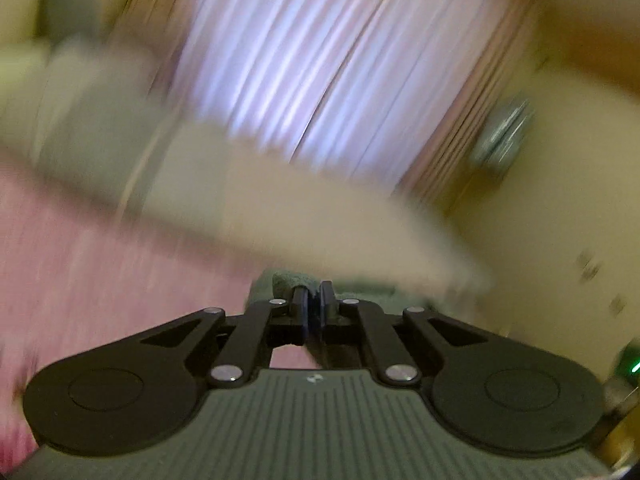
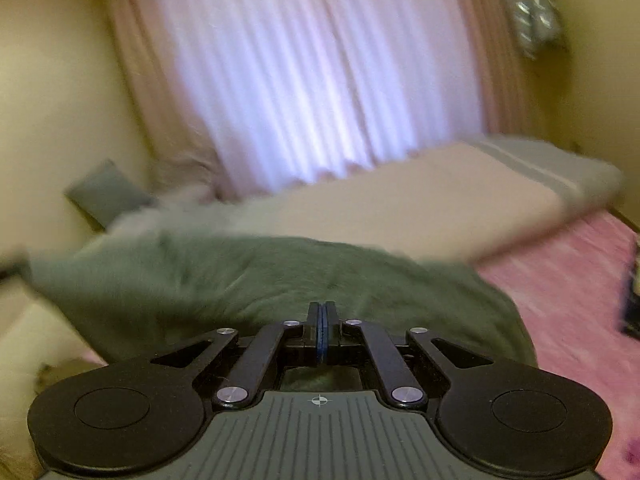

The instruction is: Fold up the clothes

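Observation:
A green fuzzy garment (image 2: 248, 280) lies spread over the pink bedcover (image 2: 560, 280) straight ahead in the right wrist view. Its folds run in to my right gripper (image 2: 322, 316), whose blue pads stand pressed together at the cloth's near edge. In the left wrist view, only a small bunch of the same green garment (image 1: 288, 280) shows at the fingertips. My left gripper (image 1: 314, 300) is shut on it, with a sliver of fabric between the pads. Both views are blurred by motion.
A beige and grey folded blanket (image 2: 400, 208) lies across the bed behind the garment, also seen as the blanket (image 1: 280, 208). Pale curtains (image 2: 320, 80) hang beyond. A grey cushion (image 2: 108, 196) leans at the left wall. A dark object (image 2: 632, 300) sits at the bed's right edge.

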### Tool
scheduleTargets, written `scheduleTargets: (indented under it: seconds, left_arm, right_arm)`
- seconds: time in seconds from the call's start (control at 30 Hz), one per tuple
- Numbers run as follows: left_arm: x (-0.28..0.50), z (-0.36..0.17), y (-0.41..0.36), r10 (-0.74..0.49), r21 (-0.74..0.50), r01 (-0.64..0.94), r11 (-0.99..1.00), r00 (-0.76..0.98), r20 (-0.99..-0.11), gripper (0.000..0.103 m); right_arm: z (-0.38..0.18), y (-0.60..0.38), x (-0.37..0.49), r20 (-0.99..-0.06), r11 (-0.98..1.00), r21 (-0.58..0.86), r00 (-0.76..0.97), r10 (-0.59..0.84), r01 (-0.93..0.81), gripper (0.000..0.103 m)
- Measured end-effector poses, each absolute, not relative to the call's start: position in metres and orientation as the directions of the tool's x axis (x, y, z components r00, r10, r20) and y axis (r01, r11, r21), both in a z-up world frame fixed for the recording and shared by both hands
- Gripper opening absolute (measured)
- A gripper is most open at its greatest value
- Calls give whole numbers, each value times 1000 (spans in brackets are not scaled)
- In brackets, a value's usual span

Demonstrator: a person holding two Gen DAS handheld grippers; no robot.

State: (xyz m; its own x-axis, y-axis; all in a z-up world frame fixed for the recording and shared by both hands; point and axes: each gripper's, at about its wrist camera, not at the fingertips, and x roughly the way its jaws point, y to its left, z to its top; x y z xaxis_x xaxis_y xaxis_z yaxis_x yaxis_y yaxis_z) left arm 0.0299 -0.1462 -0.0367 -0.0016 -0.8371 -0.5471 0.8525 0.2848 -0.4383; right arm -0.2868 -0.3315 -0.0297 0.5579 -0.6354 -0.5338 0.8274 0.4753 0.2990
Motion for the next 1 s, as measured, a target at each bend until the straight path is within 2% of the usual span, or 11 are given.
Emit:
scheduleTargets:
  seconds: [0.03,0.07,0.17,0.27,0.33,0.37,0.57,0.73,1.0]
  left_arm:
    - [22,-61,-143,-780,-421,844,332,-6,-626,7]
    - [19,-81,-140,-737,-393,842,370,9,-676,13]
    - [7,-120,-137,-619,-302,859,413,21,-785,17]
    - [1,-120,-148,-604,-306,883,356,-32,-796,17]
    - [-6,-112,-156,-616,-294,908,298,-52,-786,21]
    - [-9,-107,-156,-623,-284,920,271,-57,-780,24]
    - [-22,-97,-143,-619,-280,946,161,-124,-775,27]
    - [2,-111,-119,-552,-257,954,158,-131,-824,28]
    - [14,-121,-97,-507,-120,990,73,-67,-859,36]
  right_arm:
    - [-36,-328,-309,-567,444,296,530,-631,846,75]
    - [-42,-322,-328,-592,422,293,510,-625,858,87]
    - [-61,-304,-371,-700,338,270,424,-574,902,87]
    - [-83,-292,-395,-805,239,271,356,-475,932,87]
    - [-93,-283,-400,-843,203,273,335,-420,940,87]
    - [-96,-277,-399,-854,199,262,323,-407,944,87]
    - [-106,-247,-363,-882,229,233,304,-359,945,87]
    - [-115,-218,-321,-900,255,163,249,-358,953,87]
    - [-138,-171,-283,-924,217,111,181,-336,970,87]
